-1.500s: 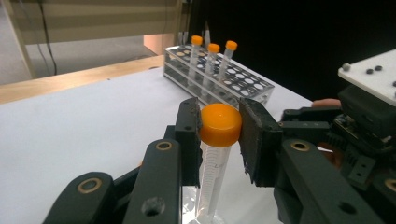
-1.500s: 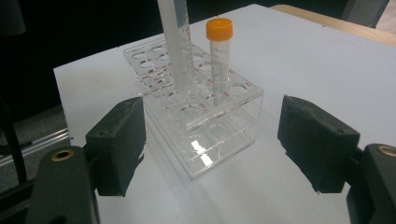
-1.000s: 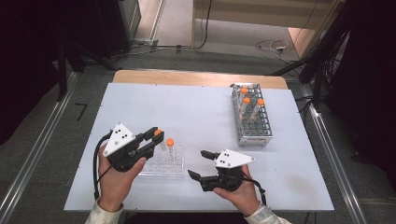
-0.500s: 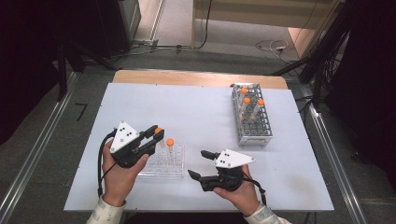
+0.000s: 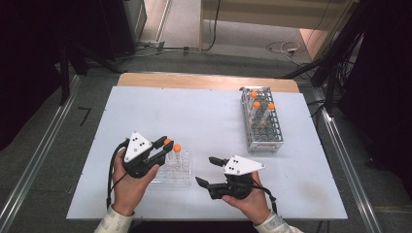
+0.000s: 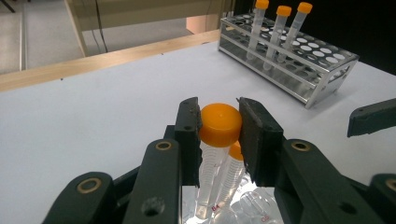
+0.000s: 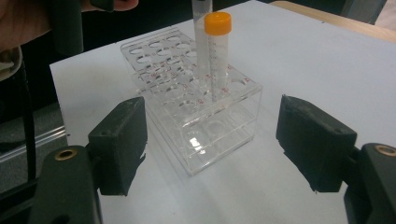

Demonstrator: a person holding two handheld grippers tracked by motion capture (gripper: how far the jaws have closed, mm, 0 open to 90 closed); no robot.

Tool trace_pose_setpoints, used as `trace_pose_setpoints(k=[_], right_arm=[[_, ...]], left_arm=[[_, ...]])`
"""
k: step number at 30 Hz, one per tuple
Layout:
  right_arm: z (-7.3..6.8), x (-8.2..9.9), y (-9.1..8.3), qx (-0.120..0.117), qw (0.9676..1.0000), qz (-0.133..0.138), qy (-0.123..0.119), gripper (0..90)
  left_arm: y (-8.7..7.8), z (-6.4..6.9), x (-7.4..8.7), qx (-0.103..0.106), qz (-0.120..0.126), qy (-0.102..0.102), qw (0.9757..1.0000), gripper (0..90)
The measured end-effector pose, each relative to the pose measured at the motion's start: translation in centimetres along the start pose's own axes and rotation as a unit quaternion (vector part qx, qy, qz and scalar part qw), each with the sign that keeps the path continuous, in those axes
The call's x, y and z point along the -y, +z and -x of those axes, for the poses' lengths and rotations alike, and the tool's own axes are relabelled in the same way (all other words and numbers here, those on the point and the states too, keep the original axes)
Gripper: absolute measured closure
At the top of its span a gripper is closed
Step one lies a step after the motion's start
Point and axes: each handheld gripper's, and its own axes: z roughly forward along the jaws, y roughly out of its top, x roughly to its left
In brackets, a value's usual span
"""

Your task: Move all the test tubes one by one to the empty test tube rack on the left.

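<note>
From the high view, I am seeing my left gripper (image 5: pixel 163 148) clamping the orange cap of a tube (image 5: pixel 167 143) over the clear rack (image 5: pixel 180 175), which is lying just ahead of that gripper on the white table (image 5: pixel 194 116). A second tube (image 5: pixel 177 151) is standing in the rack right beside the held one. My right gripper (image 5: pixel 208 171) is resting near the rack's other side, its jaws standing wide apart and holding nothing. The metal rack (image 5: pixel 263 127) is sitting well beyond the right gripper, with three capped tubes in its far end.

In the left gripper view, I am watching both pads pressing on the cap of the tube (image 6: pixel 219 123), with the second tube's cap (image 6: pixel 236 150) showing just behind and below it. The metal rack (image 6: pixel 299 58) is lying far ahead to the right.

In the right gripper view, I am looking between the wide jaws at the clear rack (image 7: pixel 205 121), apart from both pads. The second tube (image 7: pixel 217 51) is standing upright in it, with the held tube (image 7: pixel 201 32) just behind.
</note>
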Motion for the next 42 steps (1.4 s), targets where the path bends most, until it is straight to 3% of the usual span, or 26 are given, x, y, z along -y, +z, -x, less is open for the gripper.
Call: trace_pose_setpoints(k=[18,21,25,28,31,34,37,42], right_arm=[[0.1,0.0,0.0,0.002,1.0,0.002,0.0,23.6],[0.2,0.0,-0.1,0.006,1.0,0.002,0.001,23.6],[0.7,0.0,-0.3,0.016,0.9999,0.004,0.004,23.5],[1.4,-0.1,-0.7,0.033,0.9993,0.003,0.013,23.6],[2.6,-0.1,-1.3,0.055,0.9982,0.009,0.024,23.5],[4.0,-0.2,-2.1,0.082,0.9957,0.017,0.04,23.5],[5.5,-0.3,-3.2,0.12,0.9911,0.022,0.054,23.4],[8.4,-0.5,-5.0,0.188,0.9791,0.024,0.073,22.8]], left_arm=[[-0.5,-0.4,-0.1,0.012,0.008,-0.028,0.9995,61.6],[-0.7,-0.5,-0.2,0.019,0.014,-0.04,0.9989,55.1],[-0.9,-0.8,-0.3,0.024,0.028,-0.058,0.9977,39.3],[-0.8,-0.7,-0.3,0.01,0.03,-0.062,0.9976,24.3],[-0.8,-0.8,-0.3,0.008,0.031,-0.066,0.9973,19.5],[-0.8,-0.9,-0.4,0.006,0.034,-0.068,0.9971,18.0],[-0.9,-1.0,-0.4,0.004,0.033,-0.069,0.9971,18.1],[-1.0,-1.2,-0.4,0.003,0.035,-0.073,0.9967,18.2]])
